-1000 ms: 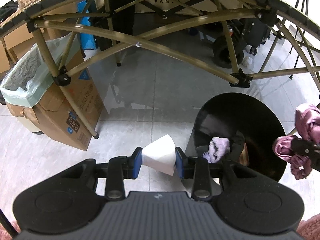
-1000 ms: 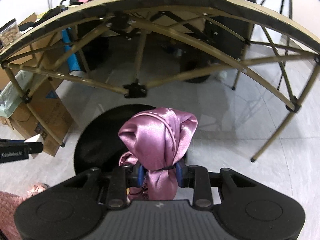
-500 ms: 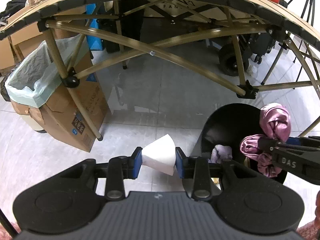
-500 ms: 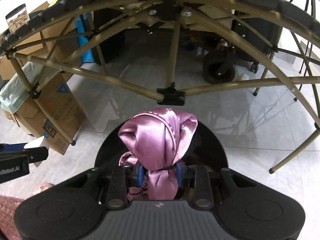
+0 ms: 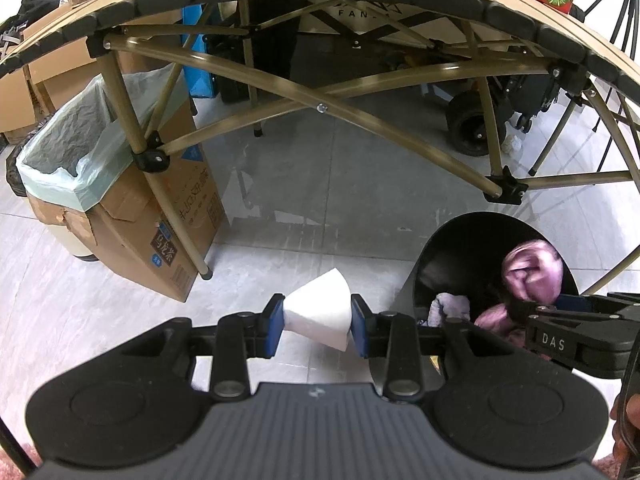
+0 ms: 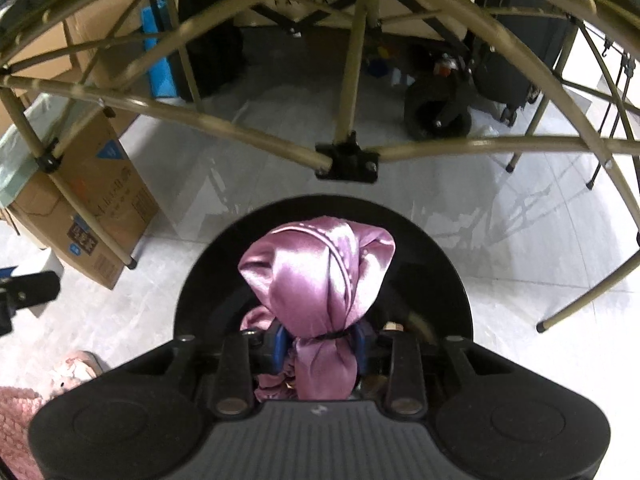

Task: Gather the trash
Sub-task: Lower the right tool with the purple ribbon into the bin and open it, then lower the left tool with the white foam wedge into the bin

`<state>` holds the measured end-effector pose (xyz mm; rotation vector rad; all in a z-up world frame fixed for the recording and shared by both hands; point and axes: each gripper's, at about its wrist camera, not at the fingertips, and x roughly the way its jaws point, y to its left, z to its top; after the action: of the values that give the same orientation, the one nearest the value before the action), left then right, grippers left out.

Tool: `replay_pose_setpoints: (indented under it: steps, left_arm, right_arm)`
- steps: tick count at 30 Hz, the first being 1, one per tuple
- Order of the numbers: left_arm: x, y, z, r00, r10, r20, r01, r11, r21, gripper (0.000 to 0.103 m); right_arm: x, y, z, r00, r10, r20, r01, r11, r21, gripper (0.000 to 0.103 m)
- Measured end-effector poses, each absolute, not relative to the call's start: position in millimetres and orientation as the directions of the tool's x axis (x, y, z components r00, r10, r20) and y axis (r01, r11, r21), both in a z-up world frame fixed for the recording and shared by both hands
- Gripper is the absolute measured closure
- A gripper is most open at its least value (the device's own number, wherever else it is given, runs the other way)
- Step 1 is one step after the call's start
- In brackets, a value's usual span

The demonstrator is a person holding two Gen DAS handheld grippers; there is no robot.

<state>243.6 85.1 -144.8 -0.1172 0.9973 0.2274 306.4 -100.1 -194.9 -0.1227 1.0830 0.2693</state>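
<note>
Hovering now right over the black bin (image 6: 448, 280), the right gripper (image 6: 320, 346) has carried the pink satin bundle (image 6: 320, 280) from beside the rim to above the opening, and its jaws are opening around the bundle's neck, so release looks imminent. The left gripper (image 5: 316, 322) keeps the white paper (image 5: 320, 312) pinched, waiting nearby.

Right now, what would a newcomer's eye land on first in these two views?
The shiny pink satin bundle, tied with a black band, sits between the right tool fingers right over the round black bin; the jaws are opening. Next, the white folded paper pinched in the left tool above the floor, left of that bin. Further left stands a cardboard box lined with a pale green bag.
</note>
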Motion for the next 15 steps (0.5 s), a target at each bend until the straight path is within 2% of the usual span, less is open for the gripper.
replay_pose_setpoints:
  steps: [2,3,4,5,6,15]
  left_arm:
    - [244,86,-145,0.521,0.138,-0.842,-0.245,0.97,0.007,0.068]
    - [244,86,-145,0.52,0.139,-0.843,-0.246,0.969,0.008,0.068]
    - [244,86,-145,0.519,0.139,-0.843,-0.246,0.969,0.008,0.068]
    - [244,86,-145,0.519,0.139,-0.844,-0.247,0.969,0.008,0.068]
    - [244,86,-146,0.518,0.139,-0.844,-0.247,0.969,0.008,0.068]
    - [245,85,-146,0.515,0.141,-0.845,-0.244,0.97,0.013,0.068]
  right_arm:
    - [306,-100,-195,0.439,0.148,-0.886,-0.269,0.963,0.027,0.057]
    - [306,-101,-195,0.439,0.144,-0.887,-0.267,0.963,0.024,0.039]
    - [307,-101,-195,0.436,0.136,-0.89,-0.264,0.964,0.017,0.012]
    - [308,-100,-195,0.435,0.123,-0.892,-0.261,0.965,0.006,0.003]
    - [307,-100,-195,0.44,0.116,-0.89,-0.26,0.966,-0.002,0.0]
    - [311,-112,-200,0.417,0.095,-0.904,-0.215,0.977,0.004,0.0]
